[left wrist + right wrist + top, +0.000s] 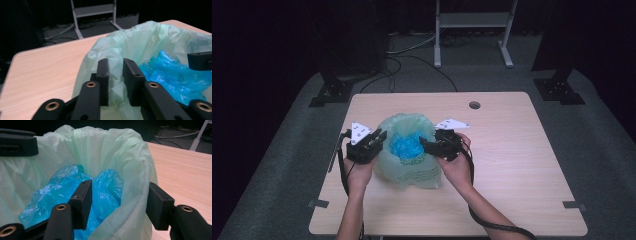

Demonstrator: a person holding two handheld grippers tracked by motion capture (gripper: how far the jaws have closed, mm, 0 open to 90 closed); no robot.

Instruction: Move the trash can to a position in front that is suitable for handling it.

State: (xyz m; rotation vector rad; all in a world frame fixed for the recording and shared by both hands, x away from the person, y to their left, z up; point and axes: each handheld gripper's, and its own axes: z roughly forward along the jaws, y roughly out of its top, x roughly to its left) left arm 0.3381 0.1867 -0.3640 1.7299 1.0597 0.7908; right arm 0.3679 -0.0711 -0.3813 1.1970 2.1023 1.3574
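Your left gripper has its fingers pinched on the green bag's rim. Your right gripper straddles the opposite rim, fingers wide apart. The bag sits mid-surface, holding blue plastic.

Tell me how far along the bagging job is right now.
The blue plastic already sits inside the pale green bag. The left gripper has its jaws nearly shut over the rim, green film between them; the right gripper straddles the opposite rim, open. Closing the bag looks still to do.
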